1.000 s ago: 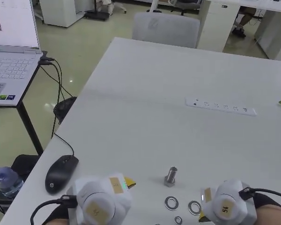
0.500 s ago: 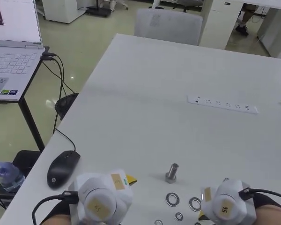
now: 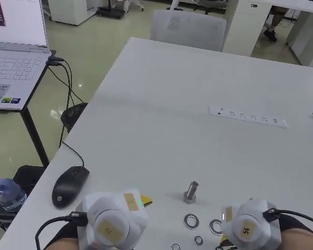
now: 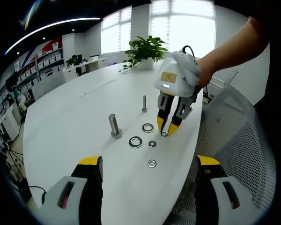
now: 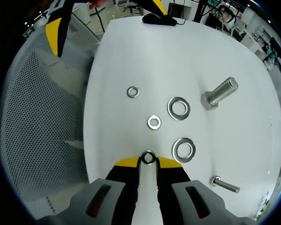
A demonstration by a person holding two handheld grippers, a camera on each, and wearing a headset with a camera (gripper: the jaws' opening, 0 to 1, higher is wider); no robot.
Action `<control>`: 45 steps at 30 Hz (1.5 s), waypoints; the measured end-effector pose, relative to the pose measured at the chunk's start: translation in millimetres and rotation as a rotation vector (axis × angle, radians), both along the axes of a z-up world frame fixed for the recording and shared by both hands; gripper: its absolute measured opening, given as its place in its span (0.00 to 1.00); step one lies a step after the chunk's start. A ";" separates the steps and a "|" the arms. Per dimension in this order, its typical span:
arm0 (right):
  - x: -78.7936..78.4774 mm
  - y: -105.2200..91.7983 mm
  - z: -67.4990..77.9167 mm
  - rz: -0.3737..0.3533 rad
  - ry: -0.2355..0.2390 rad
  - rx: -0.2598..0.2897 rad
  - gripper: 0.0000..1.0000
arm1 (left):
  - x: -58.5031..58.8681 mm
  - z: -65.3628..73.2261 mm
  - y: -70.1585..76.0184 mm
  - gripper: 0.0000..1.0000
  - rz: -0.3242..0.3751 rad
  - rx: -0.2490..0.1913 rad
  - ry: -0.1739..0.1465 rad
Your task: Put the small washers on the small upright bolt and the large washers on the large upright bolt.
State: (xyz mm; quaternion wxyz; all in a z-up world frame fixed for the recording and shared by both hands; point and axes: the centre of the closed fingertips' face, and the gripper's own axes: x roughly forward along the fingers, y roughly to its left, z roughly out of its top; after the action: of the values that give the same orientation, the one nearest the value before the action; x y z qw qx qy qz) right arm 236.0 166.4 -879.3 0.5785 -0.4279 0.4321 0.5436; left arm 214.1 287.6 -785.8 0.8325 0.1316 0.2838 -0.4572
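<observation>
My right gripper (image 5: 148, 162): the jaws are drawn close together, with the yellow tips pressed on either side of one small washer (image 5: 148, 153). The washer lies flat, and I cannot tell whether it has left the table (image 5: 131, 51).
My left gripper (image 4: 149, 161): the jaws are wide apart and hold nothing.
Second small washer (image 5: 150, 122): it lies flat on the table just ahead of my right tips, not touching them.
Third small washer (image 5: 129, 92): it lies farther ahead and a little to the left in the right gripper view. In the left gripper view it shows in the gap between my left tips, touching neither.
Near large washer (image 5: 177, 149): it lies flat just beside my right tips, on their right, apart from them.
Far large washer (image 5: 171, 108): it lies flat ahead of the near one, just beside the large bolt.
Large bolt (image 5: 220, 93): it stands on its head with the thread up and bare, to the right of the washers in the right gripper view.
Small bolt (image 5: 226, 185): it is upright and bare, to the right of my right jaws and near the near large washer.
Mouse (image 3: 69, 186): it sits near the table's left edge in the head view, well apart from the washers.
Power strip (image 3: 248, 116): it lies farther back on the table, well apart from the bolts.
</observation>
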 end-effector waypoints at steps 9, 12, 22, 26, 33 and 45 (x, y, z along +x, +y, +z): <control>0.1 0.4 0.1 -0.007 -0.003 -0.003 0.14 | 1.0 -1.4 -0.2 0.79 -0.002 0.001 0.004; 0.4 0.3 0.3 -0.010 -0.002 -0.004 0.14 | 1.3 -1.5 -0.3 0.79 -0.002 0.002 0.005; 2.3 -0.1 1.2 -0.034 0.003 0.006 0.13 | 5.5 1.3 -0.6 0.79 -0.004 0.006 0.001; 5.1 -6.2 3.2 -0.053 0.000 0.016 0.13 | 6.2 1.5 -2.6 0.79 -0.006 0.008 0.000; 8.8 -19.8 8.5 -0.083 0.004 0.013 0.13 | 4.6 2.2 -8.0 0.79 -0.013 0.012 0.003; 15.7 -46.4 25.7 -0.122 0.028 0.003 0.13 | 8.9 4.4 -4.4 0.79 0.009 0.018 -0.001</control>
State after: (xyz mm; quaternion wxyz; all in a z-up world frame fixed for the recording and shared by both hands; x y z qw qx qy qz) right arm 251.6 120.0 -853.6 0.6051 -0.3921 0.4647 0.5140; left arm 223.0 283.2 -781.4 0.8334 0.1382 0.2882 -0.4509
